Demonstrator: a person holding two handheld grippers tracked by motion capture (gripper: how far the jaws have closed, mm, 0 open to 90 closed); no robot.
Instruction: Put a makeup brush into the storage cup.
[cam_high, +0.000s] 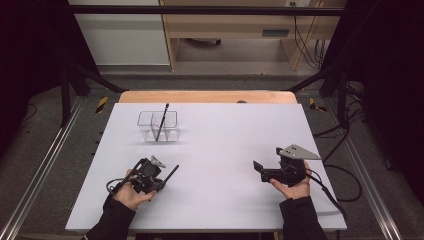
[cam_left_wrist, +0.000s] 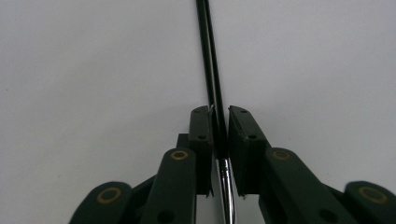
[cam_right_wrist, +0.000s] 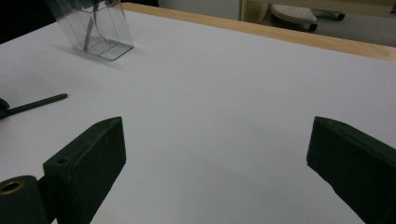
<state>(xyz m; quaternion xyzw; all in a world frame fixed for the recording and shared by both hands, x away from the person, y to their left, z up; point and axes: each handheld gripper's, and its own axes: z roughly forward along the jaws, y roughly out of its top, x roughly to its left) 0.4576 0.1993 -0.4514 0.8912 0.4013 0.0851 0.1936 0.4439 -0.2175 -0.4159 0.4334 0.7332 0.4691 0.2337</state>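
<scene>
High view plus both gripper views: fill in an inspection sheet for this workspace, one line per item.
Surface: white board on a wooden table, flat, no marks seen.
Job's things: black pen clamped in the left claw, pointing away over the board; clear two-compartment holder far left, with a second pen leaning in it.
Clutter: nothing seen on the board.
Grippers: left claw shut on the pen; right claw open, holding nothing, held low over the board's right side.
Cables: one trails from each gripper; more lie on the floor at right.
Surroundings: dark frame rails, wooden furniture behind.
</scene>
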